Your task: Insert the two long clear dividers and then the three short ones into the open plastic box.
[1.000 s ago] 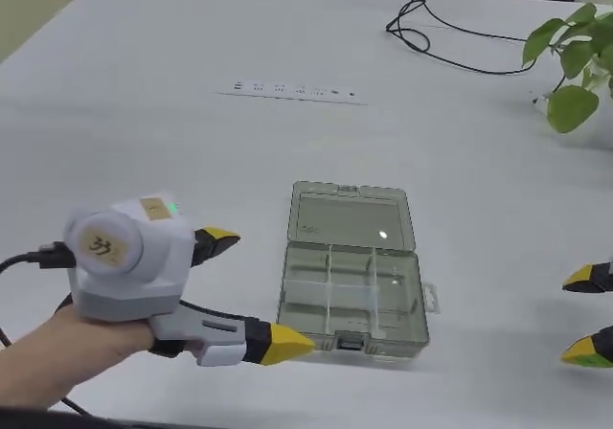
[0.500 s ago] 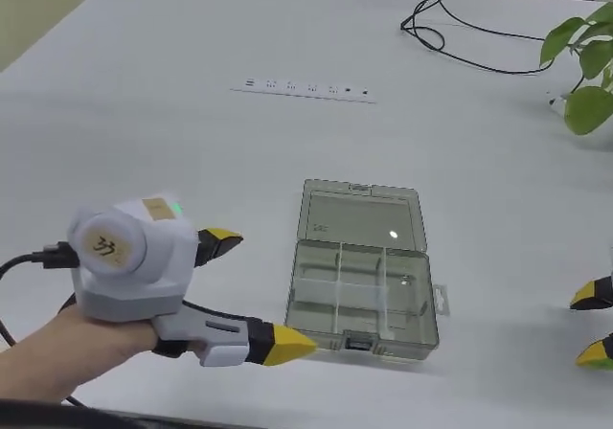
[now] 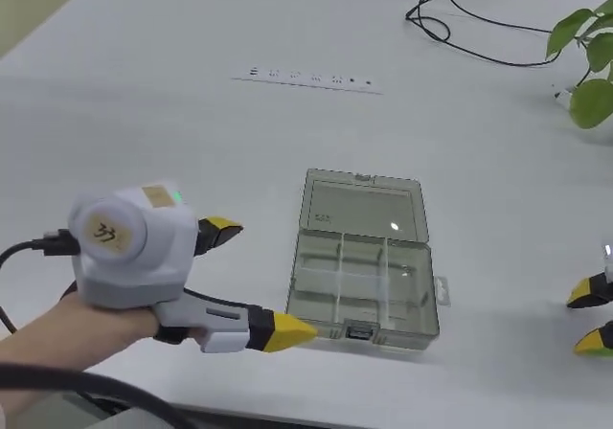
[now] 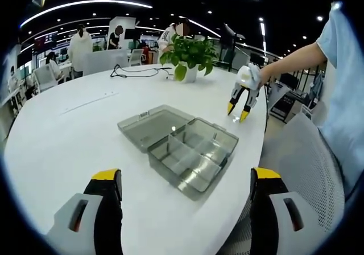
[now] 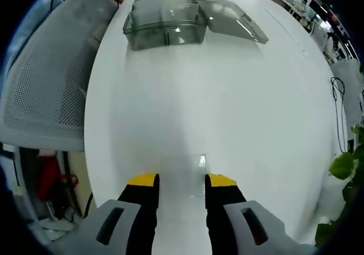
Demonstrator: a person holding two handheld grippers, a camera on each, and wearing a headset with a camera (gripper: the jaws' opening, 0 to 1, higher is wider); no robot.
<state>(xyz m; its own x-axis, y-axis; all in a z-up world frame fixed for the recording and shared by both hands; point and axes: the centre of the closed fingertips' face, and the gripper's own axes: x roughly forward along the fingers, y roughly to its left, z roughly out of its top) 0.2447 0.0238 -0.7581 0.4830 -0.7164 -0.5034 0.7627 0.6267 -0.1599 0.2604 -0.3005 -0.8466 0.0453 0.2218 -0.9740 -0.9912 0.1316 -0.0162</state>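
The clear smoky plastic box (image 3: 364, 290) lies open near the table's front edge, its lid (image 3: 362, 204) flat behind it. Clear dividers (image 3: 362, 274) stand inside and split the base into several compartments. My left gripper (image 3: 254, 279) is open, just left of the box, with nothing between its jaws. In the left gripper view the box (image 4: 187, 147) lies ahead of the wide-open left gripper (image 4: 185, 181). My right gripper (image 3: 589, 316) is open at the far right. In the right gripper view a small clear piece (image 5: 202, 161) lies on the table just ahead of the right gripper (image 5: 182, 181), and the box (image 5: 168, 16) sits far ahead.
A white power strip (image 3: 311, 78) lies at the back of the table. A black cable (image 3: 450, 32) and a potted plant (image 3: 589, 65) are at the back right. A mesh chair (image 5: 51, 84) stands by the table's edge. Bare white tabletop (image 3: 498, 190) surrounds the box.
The head camera has shifted a little. The right gripper's tips stand slightly closer together at the right edge. The left gripper and the box keep their places.
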